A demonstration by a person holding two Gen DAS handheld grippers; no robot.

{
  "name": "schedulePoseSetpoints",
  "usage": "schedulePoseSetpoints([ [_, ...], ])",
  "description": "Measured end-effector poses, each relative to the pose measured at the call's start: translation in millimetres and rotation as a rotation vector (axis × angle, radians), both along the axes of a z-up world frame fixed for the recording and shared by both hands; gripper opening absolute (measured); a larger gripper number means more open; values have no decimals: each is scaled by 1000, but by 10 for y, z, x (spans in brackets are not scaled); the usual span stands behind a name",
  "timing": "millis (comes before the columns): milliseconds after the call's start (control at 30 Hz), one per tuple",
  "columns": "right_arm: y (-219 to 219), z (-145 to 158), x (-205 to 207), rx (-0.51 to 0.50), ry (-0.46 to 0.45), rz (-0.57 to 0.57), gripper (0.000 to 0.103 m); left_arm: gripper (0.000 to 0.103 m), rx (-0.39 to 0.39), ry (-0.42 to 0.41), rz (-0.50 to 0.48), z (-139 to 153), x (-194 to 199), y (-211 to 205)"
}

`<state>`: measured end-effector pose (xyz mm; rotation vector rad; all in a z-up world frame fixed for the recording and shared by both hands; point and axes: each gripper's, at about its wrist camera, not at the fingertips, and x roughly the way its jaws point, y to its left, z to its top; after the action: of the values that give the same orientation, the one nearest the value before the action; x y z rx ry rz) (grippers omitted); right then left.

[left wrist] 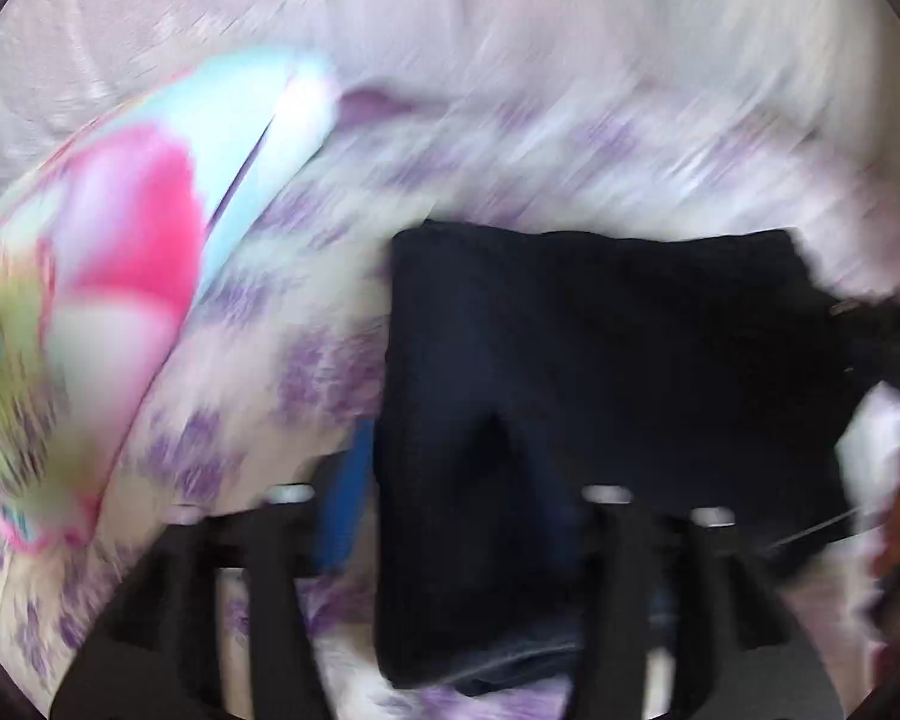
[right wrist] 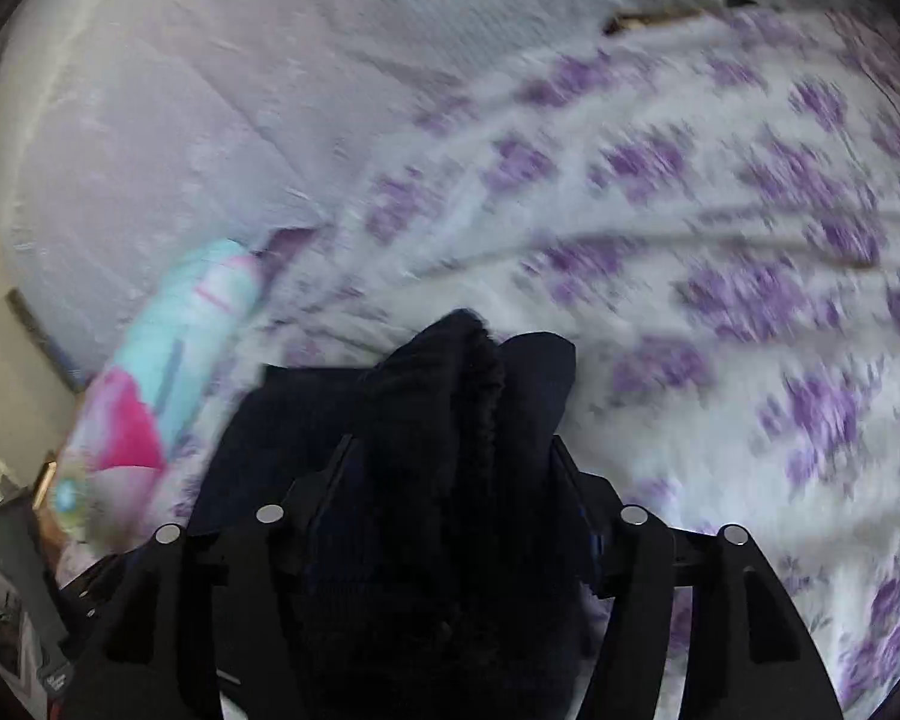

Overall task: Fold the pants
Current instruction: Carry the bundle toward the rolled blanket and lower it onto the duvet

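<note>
Looking on: dark pants (left wrist: 600,372) lie on the bedsheet (left wrist: 570,138), white with purple flowers, already doubled into a compact dark block; both views are smeared by motion, so fine detail is lost

Pants, left wrist view: a squarish folded slab with a straight top edge and straight left edge; a ragged bit trails off at its right side; the lower end runs down between the fingers

Pants, right wrist view: a thick bunch of the dark cloth (right wrist: 450,450) stands up between the fingers, several layers showing at its top edge

Left gripper (left wrist: 450,540): its fingers stand wide apart on either side of the cloth; they look spread, not pinching; whether the blue pad (left wrist: 342,510) touches the fabric I cannot tell

Right gripper (right wrist: 450,480): its fingers press in on the bunched layers; it looks to be clamping the pants, with the held part lifted clear of the sheet

Nearby: a bright pillow (left wrist: 150,228) in pink and pale blue lies to the left of the pants, near but apart

Done, by my reckoning: the legs seem laid together and at least one cross fold made, since the shape is short and thick

Left, by my reckoning: the raised end held on the right wants laying over or setting down flat; then a release and perhaps a smoothing of the trailing corner
</note>
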<state>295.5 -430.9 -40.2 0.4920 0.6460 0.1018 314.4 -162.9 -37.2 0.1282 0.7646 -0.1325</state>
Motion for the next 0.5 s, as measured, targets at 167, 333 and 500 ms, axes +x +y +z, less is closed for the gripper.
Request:
schedulePoseSetpoints([
  [167,-249,364,-478,19,-186,-121,75,91,-209,-76,140,246,-68,466],
  [333,82,580,-584,-227,-208,-106,100,91,-122,-34,117,169,-62,365],
  [500,413,-97,-152,-360,109,34,99,98,-19,-29,111,49,-48,244],
])
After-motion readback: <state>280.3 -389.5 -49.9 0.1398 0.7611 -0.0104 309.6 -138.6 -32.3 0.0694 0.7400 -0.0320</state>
